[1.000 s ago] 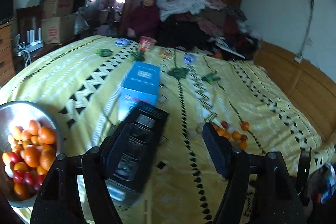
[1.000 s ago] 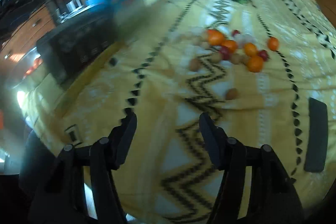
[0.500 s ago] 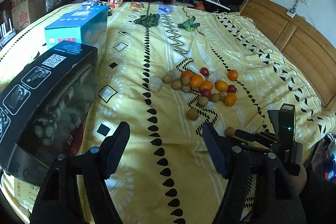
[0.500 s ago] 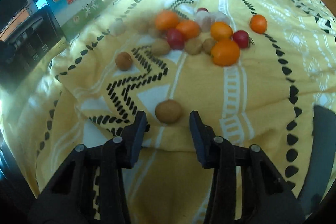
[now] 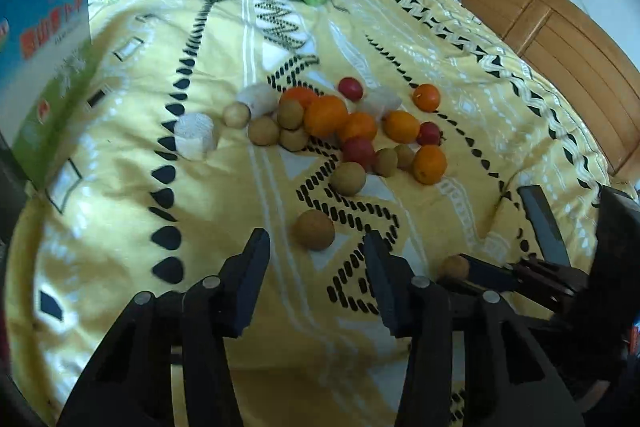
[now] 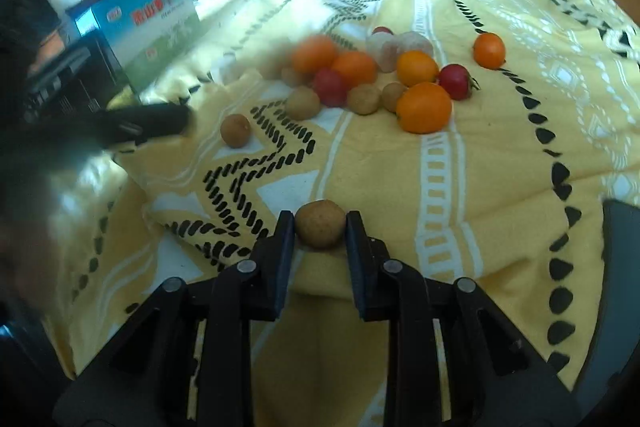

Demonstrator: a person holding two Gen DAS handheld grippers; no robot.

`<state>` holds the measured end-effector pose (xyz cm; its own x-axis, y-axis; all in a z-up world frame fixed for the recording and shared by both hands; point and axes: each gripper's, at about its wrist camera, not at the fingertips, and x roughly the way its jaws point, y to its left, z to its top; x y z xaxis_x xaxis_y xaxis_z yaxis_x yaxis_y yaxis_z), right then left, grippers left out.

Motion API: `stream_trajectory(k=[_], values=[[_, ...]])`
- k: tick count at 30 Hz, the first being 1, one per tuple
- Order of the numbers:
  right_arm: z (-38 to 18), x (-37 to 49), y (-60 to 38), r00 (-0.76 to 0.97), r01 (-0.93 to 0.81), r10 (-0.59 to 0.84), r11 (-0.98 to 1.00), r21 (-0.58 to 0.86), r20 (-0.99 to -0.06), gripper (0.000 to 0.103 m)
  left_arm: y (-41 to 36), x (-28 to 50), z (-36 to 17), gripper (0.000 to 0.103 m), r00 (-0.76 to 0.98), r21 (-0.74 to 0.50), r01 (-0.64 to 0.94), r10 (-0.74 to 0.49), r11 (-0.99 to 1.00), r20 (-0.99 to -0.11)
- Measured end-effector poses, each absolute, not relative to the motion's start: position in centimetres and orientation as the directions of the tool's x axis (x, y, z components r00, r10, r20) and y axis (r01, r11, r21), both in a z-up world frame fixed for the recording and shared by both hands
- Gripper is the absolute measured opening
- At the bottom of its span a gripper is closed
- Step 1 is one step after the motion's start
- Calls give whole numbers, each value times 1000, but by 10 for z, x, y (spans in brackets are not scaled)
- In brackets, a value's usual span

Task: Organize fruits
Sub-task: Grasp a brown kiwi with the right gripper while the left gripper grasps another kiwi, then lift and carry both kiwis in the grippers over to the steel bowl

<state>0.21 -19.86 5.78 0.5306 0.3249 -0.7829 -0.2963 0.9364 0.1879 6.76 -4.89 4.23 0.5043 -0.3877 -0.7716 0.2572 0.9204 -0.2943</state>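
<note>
— Both our grippers have dropped to the bedspread; right gripper clamps a brown fruit.
— Left gripper closing, empty, another brown fruit at twelve o'clock. Fruit pile remains unsorted.

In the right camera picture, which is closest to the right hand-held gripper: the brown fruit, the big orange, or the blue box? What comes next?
1. Brown fruit, pinched in the right hand-held gripper.
2. Big orange, farther back, slightly right.
3. Blue box, farthest, back left.
</note>
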Motion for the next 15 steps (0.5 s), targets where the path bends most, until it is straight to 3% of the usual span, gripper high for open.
stream_trajectory(k=[5,8,11,15], values=[[65,0,-204,541,-284,360,929,238,-760,26,-58,80,23,43,495,-288,226,-365,930,-789],[68,2,-209,551,-270,359,931,246,-753,26,-65,83,20,25,503,-244,229,-329,942,-799],[72,6,-215,558,-243,348,936,253,-754,26,-66,81,30,25,529,-222,233,-315,947,-788],[98,19,-224,577,-225,365,931,287,-731,26,-45,66,89,25,633,-334,224,-397,916,-665]])
